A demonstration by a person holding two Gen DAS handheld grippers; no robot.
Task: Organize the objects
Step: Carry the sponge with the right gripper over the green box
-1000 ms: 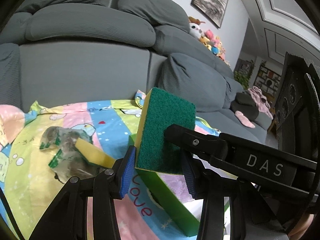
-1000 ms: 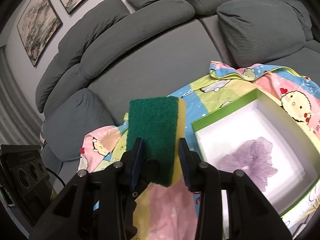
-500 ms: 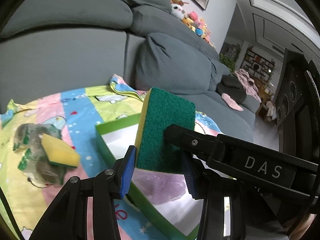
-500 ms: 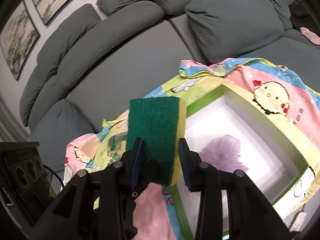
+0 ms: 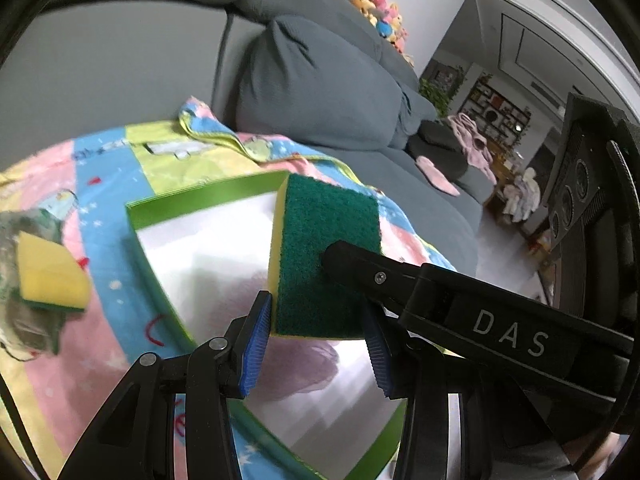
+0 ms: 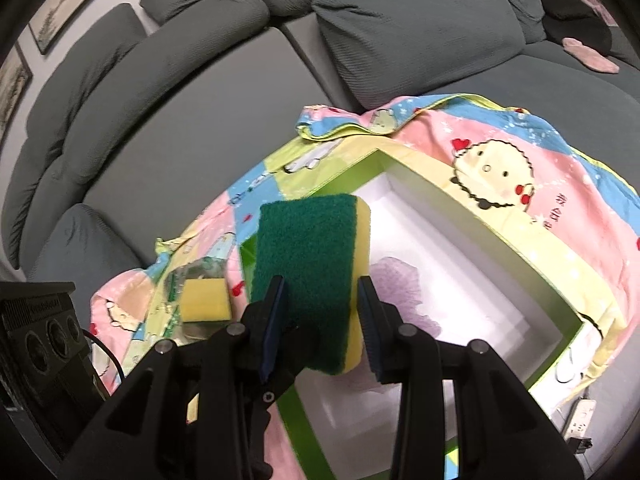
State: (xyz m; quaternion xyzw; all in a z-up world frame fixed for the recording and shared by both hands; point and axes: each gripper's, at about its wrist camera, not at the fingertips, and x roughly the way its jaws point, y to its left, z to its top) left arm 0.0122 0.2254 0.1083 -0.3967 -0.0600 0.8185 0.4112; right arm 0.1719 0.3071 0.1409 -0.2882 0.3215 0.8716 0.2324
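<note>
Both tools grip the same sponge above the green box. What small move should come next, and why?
Probably lower the sponge a little further into the green box, then release. Both the left tool and the right tool are shut on it, and it hangs over the white interior, where only a purple patch shows, so there seems to be room to set it down.

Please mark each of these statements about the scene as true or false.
1. The left gripper is clamped on a green-and-yellow sponge. True.
2. The green box is empty. False: a purple item lies inside.
3. A second sponge lies outside the box, over the colourful blanket. True.
4. The sofa is red. False: it is grey.
</note>
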